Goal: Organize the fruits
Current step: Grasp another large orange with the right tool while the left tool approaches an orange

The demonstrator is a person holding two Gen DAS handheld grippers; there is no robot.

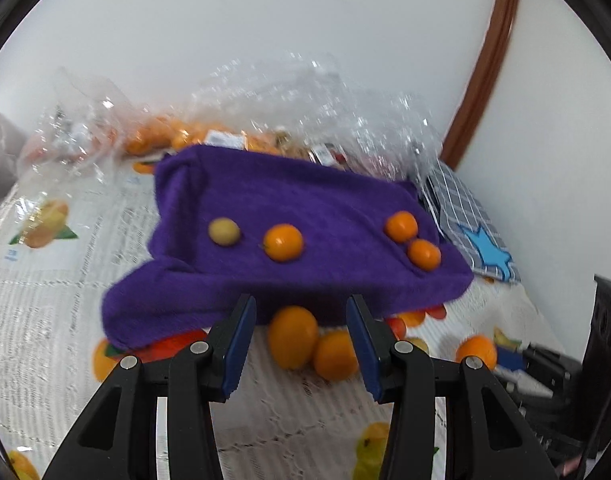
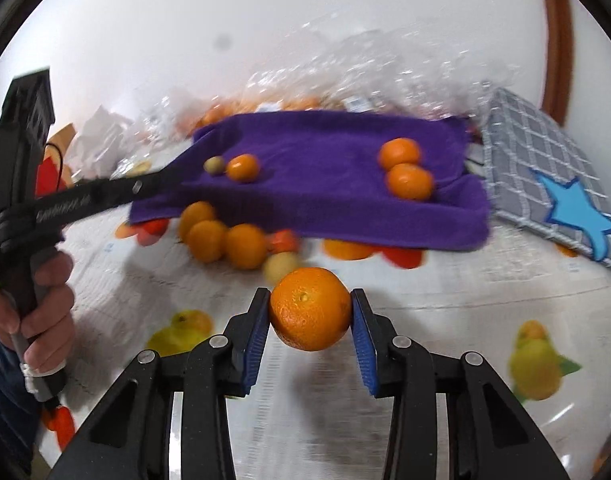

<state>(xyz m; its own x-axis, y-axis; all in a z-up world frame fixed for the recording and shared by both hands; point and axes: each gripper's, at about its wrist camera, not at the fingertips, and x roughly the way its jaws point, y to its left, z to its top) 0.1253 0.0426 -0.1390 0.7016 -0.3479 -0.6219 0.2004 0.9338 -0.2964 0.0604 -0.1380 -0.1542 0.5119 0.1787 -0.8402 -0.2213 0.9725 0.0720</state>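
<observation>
My right gripper [image 2: 310, 314] is clamped on an orange [image 2: 308, 307], its blue pads pressed to either flank across the widest part; the fruit hangs just in front of the purple towel [image 2: 325, 184], above the printed table cover [image 2: 445, 320]. I judge it light and firm, with a dimpled rind that gives a little, so the pads should bite well; squeeze too hard and the skin would bruise, and being round it could roll out if I held it off-centre; the middle is the place to hold.

My left gripper [image 1: 301, 340] stands partly open with nothing between its jaws, just short of the towel's near edge; two loose oranges [image 1: 292, 336] lie there on the cover, half under that edge. On the towel sit three small oranges [image 1: 283, 242] and a pale yellowish fruit [image 1: 224, 231]; the cloth is soft and rumpled, so fruit should settle rather than roll.

Behind the towel is crinkled clear plastic wrap [image 1: 305, 92] over more fruit; beside it to the right a grey checked cloth with a blue star [image 1: 485, 248]; beyond all, a plain white wall [image 1: 265, 20].
</observation>
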